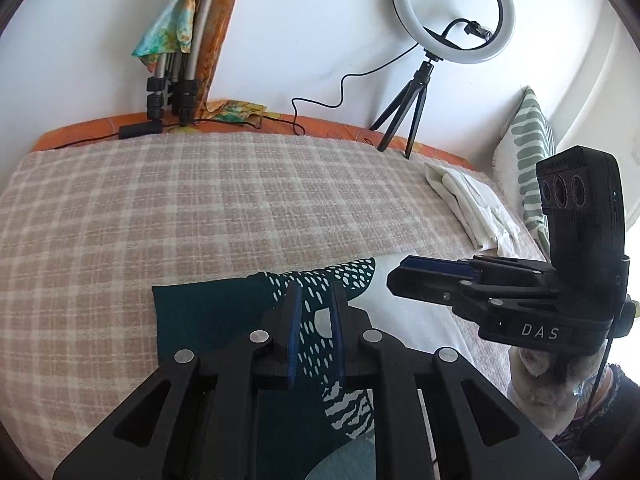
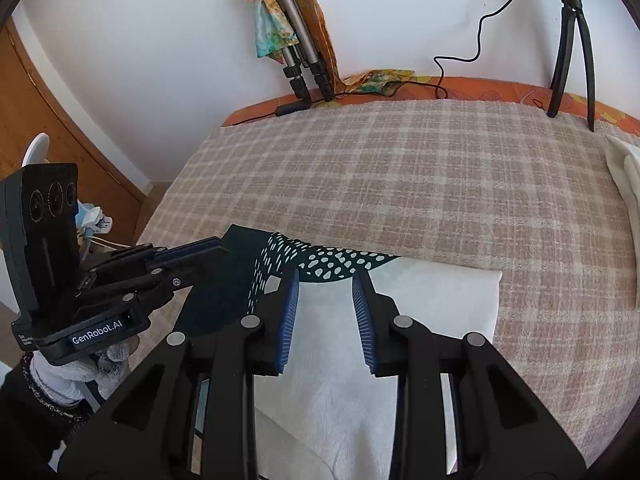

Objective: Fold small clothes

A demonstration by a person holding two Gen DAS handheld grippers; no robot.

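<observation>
A dark teal cloth [image 1: 224,312] with white dots and stripes lies on a white towel [image 2: 432,300] on the checked bedspread; it also shows in the right wrist view [image 2: 224,280]. My left gripper [image 1: 316,304] is open a little, its blue pads above the patterned part of the cloth. My right gripper [image 2: 326,284] is open and empty over the white towel, just behind the cloth's dotted edge. Each gripper shows in the other's view, right [image 1: 404,276] and left [image 2: 216,252].
The checked bedspread [image 1: 200,200] covers the bed. A folded white cloth pile [image 1: 468,204] lies at the right. A ring light on a tripod [image 1: 452,12], tripod legs [image 1: 172,88] and cables stand at the far edge. A leaf-print pillow [image 1: 528,152] leans at right.
</observation>
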